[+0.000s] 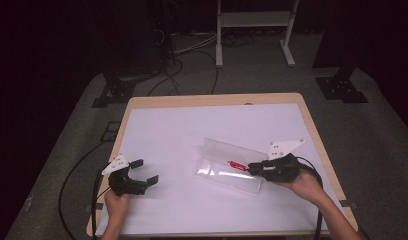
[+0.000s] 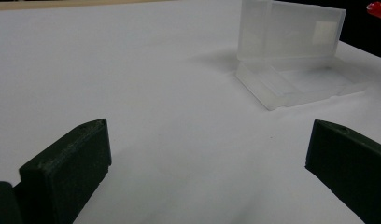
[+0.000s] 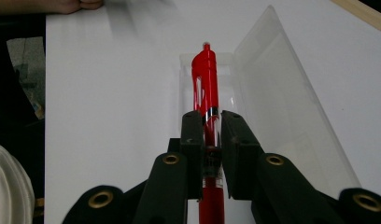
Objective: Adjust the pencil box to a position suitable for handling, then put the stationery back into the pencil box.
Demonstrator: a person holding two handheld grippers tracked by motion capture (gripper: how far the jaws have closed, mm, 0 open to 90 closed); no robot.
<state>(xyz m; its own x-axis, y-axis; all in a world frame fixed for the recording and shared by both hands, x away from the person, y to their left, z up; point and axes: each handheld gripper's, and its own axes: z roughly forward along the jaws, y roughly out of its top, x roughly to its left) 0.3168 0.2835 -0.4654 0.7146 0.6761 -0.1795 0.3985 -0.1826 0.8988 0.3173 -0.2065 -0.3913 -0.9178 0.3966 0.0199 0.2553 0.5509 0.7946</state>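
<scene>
We record the right gripper point(image 3: 211, 122) clamped on a red pen point(image 3: 205, 79), held lengthwise above the clear case point(image 3: 272, 93), whose lid stands open. The left gripper point(image 1: 144, 171) rests well left of the case, jaws wide.

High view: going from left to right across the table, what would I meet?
Left gripper, open above the white table sheet → clear plastic case with raised lid → red pen → right gripper, shut on the pen.
</scene>
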